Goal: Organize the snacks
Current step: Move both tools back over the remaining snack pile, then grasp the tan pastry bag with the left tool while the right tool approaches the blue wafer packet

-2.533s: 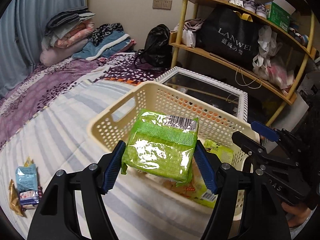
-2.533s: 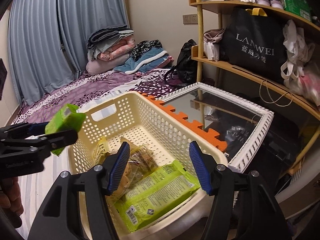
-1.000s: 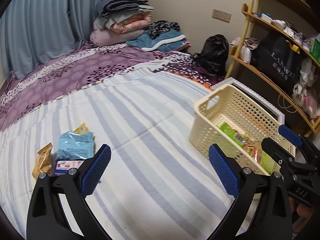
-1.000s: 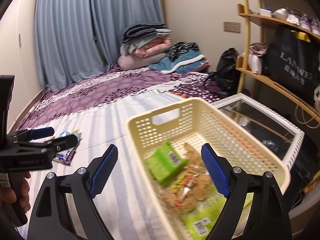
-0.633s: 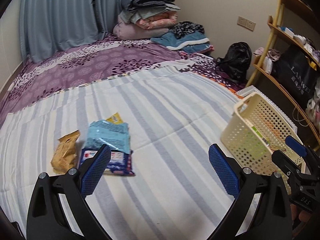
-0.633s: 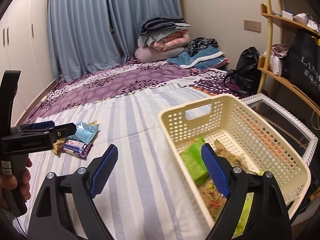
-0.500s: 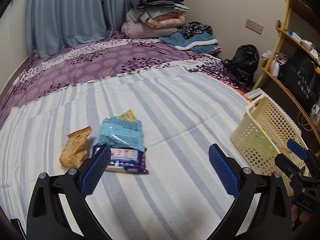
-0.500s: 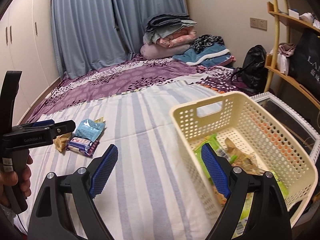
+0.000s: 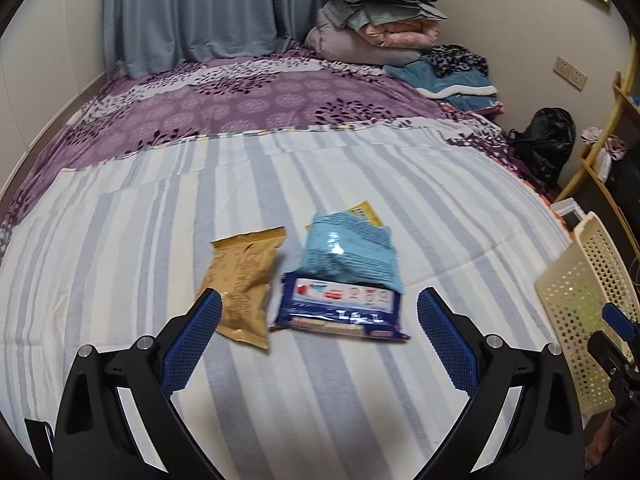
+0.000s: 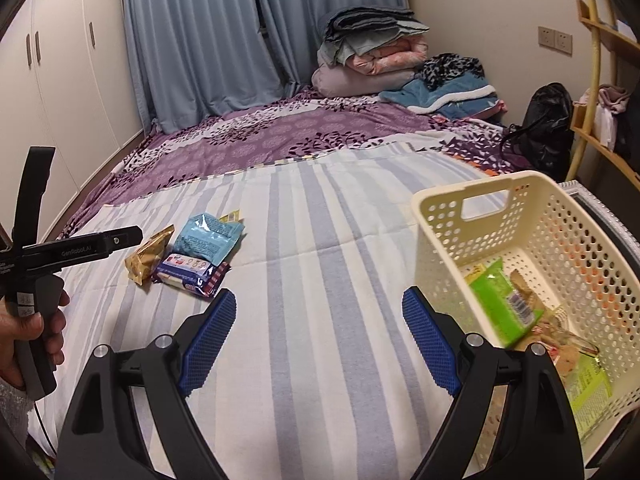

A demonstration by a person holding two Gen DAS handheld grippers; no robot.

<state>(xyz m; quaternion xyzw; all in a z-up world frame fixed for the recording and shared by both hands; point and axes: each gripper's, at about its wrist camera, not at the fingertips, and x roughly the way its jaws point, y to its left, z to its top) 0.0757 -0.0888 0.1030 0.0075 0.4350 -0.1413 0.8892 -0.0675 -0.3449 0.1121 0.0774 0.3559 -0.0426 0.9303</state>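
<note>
Nearest the left wrist camera, the left gripper (image 9: 318, 312) hangs over the striped bedsheet (image 9: 320, 400) with its blue-padded fingers spread wide and nothing between them. Just beyond the tips lie the loose snacks: a tan packet (image 9: 244, 280) at 11 o'clock, a dark blue wrapper (image 9: 340, 308) at 12 touching it, a light blue pouch (image 9: 352, 252) lying partly over the wrapper, and a yellow corner (image 9: 366, 212) peeking out behind the pouch. At 3 o'clock only the perforated side of the cream basket (image 9: 580, 300) shows, its contents a green blur through the holes.

The right wrist camera looks into that basket (image 10: 452, 232): a green packet (image 10: 500, 304) leans on edge at 2 o'clock, with a cookie bag (image 10: 560, 344) and a flat lime-green packet (image 10: 588, 388) nearer the rim. The right gripper (image 10: 318, 332) also stands wide apart and empty above the sheet. The snack cluster sits at 10 o'clock here, the left gripper's body (image 10: 80, 248) beside it. Farther back, a purple floral cover (image 10: 280, 136), folded bedding (image 10: 368, 52) and blue curtains (image 10: 192, 40).
</note>
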